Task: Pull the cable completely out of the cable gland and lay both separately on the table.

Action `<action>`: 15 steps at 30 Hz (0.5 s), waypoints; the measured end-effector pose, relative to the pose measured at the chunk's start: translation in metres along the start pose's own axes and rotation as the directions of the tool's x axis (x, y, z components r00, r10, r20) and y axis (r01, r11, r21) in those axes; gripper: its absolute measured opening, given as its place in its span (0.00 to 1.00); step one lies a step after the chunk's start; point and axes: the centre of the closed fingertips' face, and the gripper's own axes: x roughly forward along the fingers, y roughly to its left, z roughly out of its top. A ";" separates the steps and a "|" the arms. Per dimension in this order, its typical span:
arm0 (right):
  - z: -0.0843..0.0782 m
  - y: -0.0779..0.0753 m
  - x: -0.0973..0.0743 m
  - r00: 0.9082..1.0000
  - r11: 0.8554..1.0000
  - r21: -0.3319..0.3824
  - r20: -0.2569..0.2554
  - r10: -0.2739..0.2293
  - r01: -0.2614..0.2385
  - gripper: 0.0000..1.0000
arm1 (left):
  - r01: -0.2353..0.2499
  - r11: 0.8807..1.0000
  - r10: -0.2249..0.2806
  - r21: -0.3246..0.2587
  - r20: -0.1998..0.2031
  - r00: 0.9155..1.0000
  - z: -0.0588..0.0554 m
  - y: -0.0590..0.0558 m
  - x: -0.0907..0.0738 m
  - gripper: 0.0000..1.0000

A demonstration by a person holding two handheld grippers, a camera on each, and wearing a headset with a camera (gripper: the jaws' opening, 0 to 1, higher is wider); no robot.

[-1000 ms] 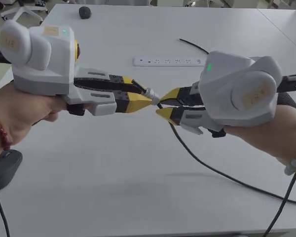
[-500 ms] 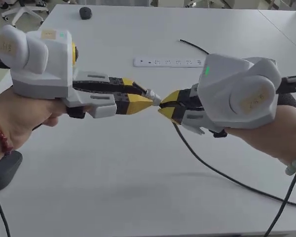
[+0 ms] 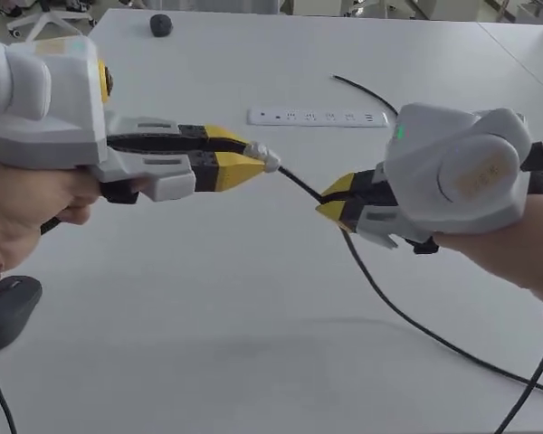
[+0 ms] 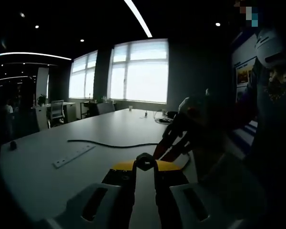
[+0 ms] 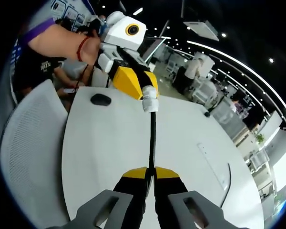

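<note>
A white office table (image 3: 208,298) lay under two grippers held apart at mid-frame.
Left of centre, the left gripper (image 3: 252,163) was clamped on the white cable gland (image 3: 266,159) at its tips. The black cable (image 3: 300,184) ran from the gland down-right into the right gripper (image 3: 330,204), whose jaws were closed on it, then trailed off toward the lower right corner.
</note>
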 end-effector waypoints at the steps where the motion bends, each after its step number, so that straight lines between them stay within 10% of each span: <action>1: -0.002 -0.002 0.000 1.000 1.000 0.003 -0.006 -0.004 0.004 0.00 | -0.003 1.000 0.003 0.002 -0.005 1.000 -0.001 0.000 0.000 0.15; 15: -0.061 -0.094 0.034 0.992 0.971 0.212 -0.085 -0.097 0.113 0.00 | 0.012 0.999 -0.011 0.034 -0.029 1.000 -0.009 -0.010 0.009 0.15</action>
